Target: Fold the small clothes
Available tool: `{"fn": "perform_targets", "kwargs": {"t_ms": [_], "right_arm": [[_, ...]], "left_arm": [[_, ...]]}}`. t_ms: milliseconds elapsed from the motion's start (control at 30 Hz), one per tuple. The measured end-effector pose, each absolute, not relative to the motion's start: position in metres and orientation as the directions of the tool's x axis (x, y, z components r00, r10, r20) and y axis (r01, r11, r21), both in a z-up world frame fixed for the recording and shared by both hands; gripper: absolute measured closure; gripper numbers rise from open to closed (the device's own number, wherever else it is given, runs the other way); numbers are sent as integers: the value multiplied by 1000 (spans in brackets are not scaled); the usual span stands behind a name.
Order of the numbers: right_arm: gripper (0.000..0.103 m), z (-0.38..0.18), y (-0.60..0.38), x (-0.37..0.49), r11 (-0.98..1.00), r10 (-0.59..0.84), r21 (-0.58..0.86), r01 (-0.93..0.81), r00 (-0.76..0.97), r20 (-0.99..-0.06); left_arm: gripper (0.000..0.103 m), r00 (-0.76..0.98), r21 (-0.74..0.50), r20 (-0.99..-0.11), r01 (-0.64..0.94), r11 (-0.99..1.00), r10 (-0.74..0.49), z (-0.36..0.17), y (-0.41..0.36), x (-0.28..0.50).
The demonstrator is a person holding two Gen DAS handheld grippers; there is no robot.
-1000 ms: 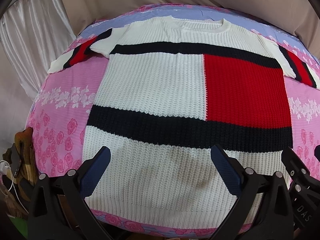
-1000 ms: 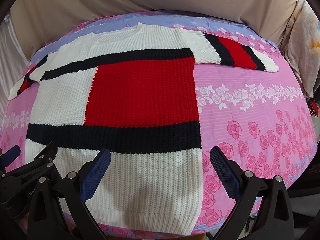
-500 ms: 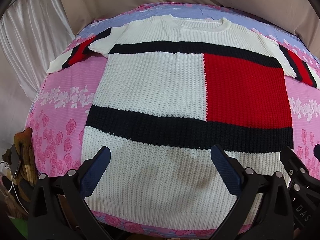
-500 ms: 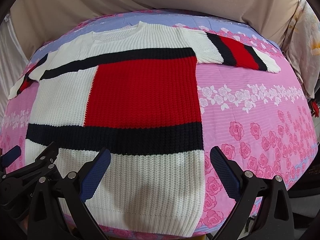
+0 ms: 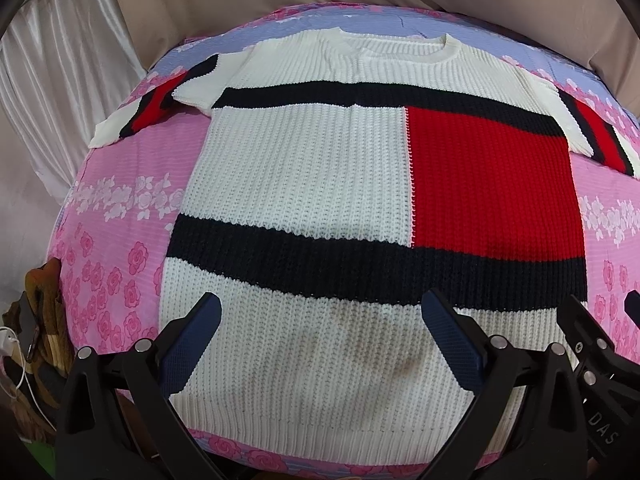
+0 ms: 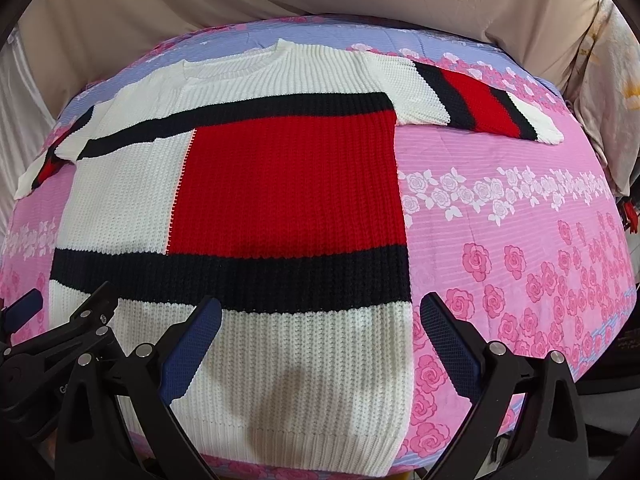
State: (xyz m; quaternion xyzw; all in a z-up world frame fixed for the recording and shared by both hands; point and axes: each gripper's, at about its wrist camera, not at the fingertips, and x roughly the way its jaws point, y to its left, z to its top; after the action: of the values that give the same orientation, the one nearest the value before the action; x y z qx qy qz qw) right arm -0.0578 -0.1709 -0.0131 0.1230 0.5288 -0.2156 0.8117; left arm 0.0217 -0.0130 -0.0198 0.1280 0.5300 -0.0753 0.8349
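Left wrist view: "DAS" on right tongs (image 5: pixel 600 364), both tongs agape above flat sweater (image 5: pixel 304 184)

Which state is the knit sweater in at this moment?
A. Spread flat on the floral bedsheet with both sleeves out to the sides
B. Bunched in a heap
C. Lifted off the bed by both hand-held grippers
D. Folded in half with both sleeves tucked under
A: the knit sweater lies flat on the floral bedsheet, sleeves spread, and both hand-held grippers are open and empty.

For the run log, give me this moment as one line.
stage: pre-fold | sweater: flat, sleeves out | left gripper: open above hem | right gripper: open above hem
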Motion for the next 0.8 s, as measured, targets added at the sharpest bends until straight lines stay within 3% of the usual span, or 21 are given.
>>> {"fn": "perform_targets", "kwargs": {"t_ms": [233,367,467,633,800], "right_arm": [[5,-15,-192,-58,856,-191,24,517,359,-913],[5,-12,-250,-74,783,-201,101,614,403,-893],[7,-13,-341,-91,685,-255,140,715,416,-873],[24,-25,-499,-90,563,-301,176,807,399,-866],[24,-49,-623,-68,511,-307,181,840,375,-875]], "left_arm": [[5,408,89,-913,272,958,-31,-17,-14,28],[5,362,-42,-918,321,946,-164,-11,-19,38],[5,367,-72,-909,331,941,-198,-9,-36,47],[5,404,-87,-896,248,965,-184,-9,-79,56],[5,390,-92,-906,197,976,-164,-17,-127,61]]}}
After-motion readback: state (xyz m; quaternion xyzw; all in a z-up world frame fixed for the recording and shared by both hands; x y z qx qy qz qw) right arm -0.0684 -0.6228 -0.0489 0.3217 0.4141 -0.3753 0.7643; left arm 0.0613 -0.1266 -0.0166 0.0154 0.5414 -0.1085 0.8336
